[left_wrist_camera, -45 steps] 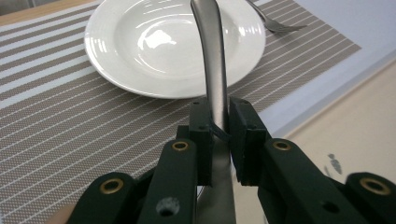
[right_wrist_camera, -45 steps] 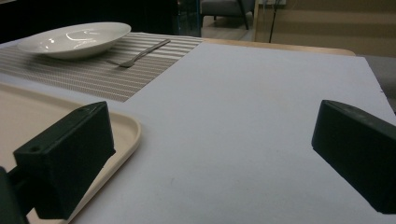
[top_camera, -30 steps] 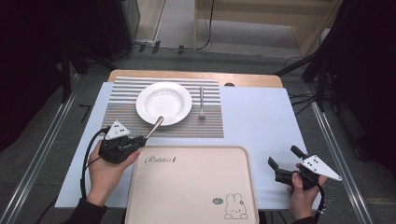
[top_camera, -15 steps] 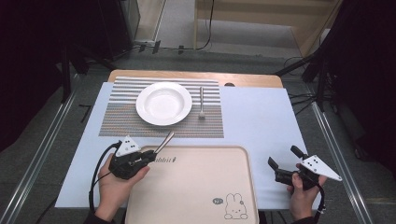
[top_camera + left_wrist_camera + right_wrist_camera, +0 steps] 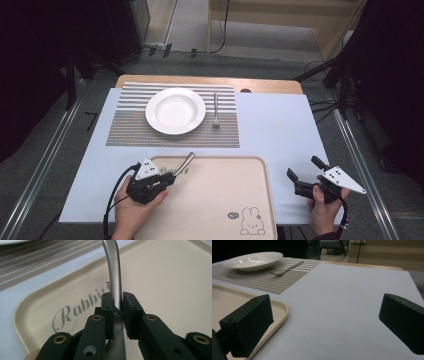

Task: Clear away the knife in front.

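Spoon point(image 5: 185, 163): in the high view, lower left of frame, it juts up and to the right from the left gripper point(image 5: 167, 180), its free end over the top-left corner of the beige tray point(image 5: 220, 200); the right gripper point(image 5: 305, 175) sits at lower right on the pale blue mat point(image 5: 270, 125), jaws spread with nothing between them. Left gripper view: the metal spoon point(image 5: 113, 277) runs from bottom centre to the top edge, clamped between the two black pads point(image 5: 107, 308) above the tray's "Rabbit" lettering point(image 5: 80, 311). Right gripper view: jaws wide apart at lower left and right, the tray point(image 5: 279, 308) rim at left, a white plate point(image 5: 253, 260) and fork point(image 5: 287, 268) on the striped placemat point(image 5: 262, 277) at upper left.
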The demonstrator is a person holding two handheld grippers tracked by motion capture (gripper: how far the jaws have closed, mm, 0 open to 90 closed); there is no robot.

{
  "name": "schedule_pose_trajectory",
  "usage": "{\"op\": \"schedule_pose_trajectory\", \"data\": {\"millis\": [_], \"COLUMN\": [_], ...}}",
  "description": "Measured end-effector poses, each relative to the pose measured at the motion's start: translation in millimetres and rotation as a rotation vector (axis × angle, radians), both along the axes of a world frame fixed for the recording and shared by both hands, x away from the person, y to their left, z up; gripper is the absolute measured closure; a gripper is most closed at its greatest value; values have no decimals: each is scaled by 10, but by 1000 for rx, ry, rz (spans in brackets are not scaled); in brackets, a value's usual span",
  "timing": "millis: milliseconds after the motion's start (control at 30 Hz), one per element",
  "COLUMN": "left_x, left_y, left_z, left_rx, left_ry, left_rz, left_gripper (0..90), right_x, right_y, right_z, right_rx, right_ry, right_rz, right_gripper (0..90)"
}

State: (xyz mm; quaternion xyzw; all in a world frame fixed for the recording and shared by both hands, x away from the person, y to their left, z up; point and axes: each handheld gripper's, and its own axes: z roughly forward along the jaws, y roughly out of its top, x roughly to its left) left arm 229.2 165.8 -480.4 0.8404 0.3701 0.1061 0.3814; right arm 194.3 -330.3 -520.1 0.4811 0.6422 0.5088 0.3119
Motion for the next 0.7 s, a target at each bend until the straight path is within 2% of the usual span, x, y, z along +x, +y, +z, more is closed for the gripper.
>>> {"op": "schedule_pose_trajectory", "data": {"millis": [367,567,633,700], "left_x": [-134,-190,-205,-205], "left_y": [-134,-178,-187,-184], "left_z": [-100,-161,-157,-137], "left_rx": [90,117,119,86], "left_ry": [8,48,46,55], "left_rz": [14,21,20,4], "left_gripper": [799,797,798,773], "right_x": [1,0,1,-1], "right_y": [-2,-3,-3,-2], "right_z": [0,0,0,1], "right_rx": [1,2,0,2], "right_ry": [0,-1,-1,-1], "right_rz": [3,3,3,3], "right_gripper": [0,0,0,0]}}
